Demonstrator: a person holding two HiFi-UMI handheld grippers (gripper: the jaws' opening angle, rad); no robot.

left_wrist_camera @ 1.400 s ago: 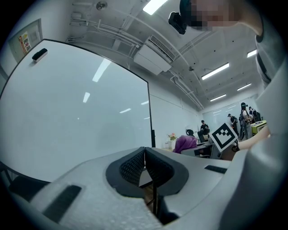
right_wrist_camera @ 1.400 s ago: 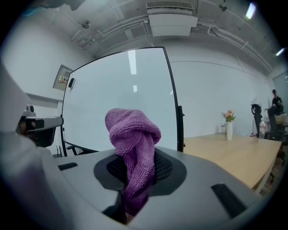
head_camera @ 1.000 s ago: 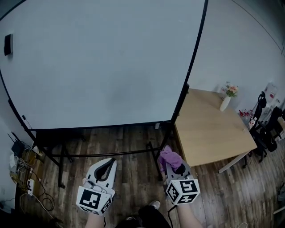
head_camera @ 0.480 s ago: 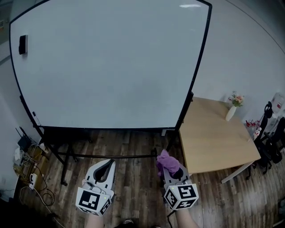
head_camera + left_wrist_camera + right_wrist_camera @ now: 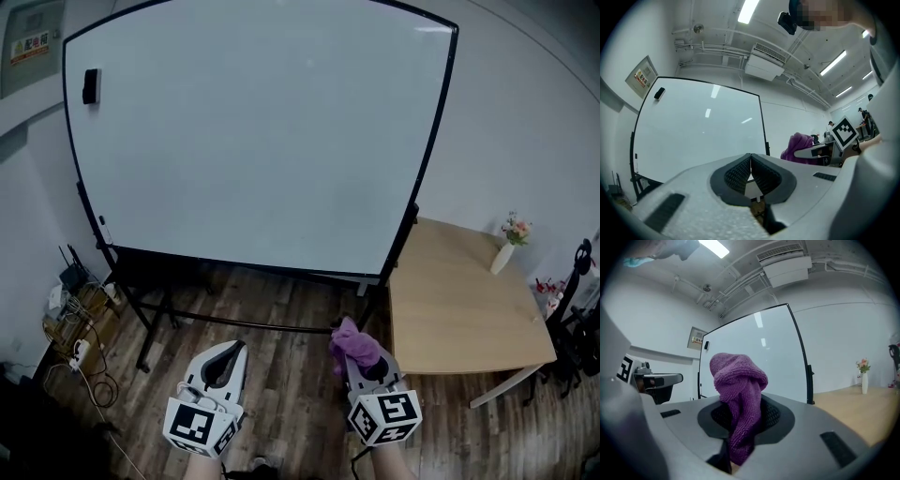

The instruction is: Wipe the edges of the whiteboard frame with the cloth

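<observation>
Hold the purple cloth [image 5: 352, 336] pinched firmly in the jaws of the right gripper [image 5: 362, 350], low and well short of the whiteboard [image 5: 253, 131]. Leave the left gripper [image 5: 228, 351], jaws pressed together on nothing, below the whiteboard too. Raise toward the whiteboard's black frame [image 5: 428, 155], press the bunched cloth tip onto an edge, then drag steadily along it without letting the jaws scrape.
</observation>
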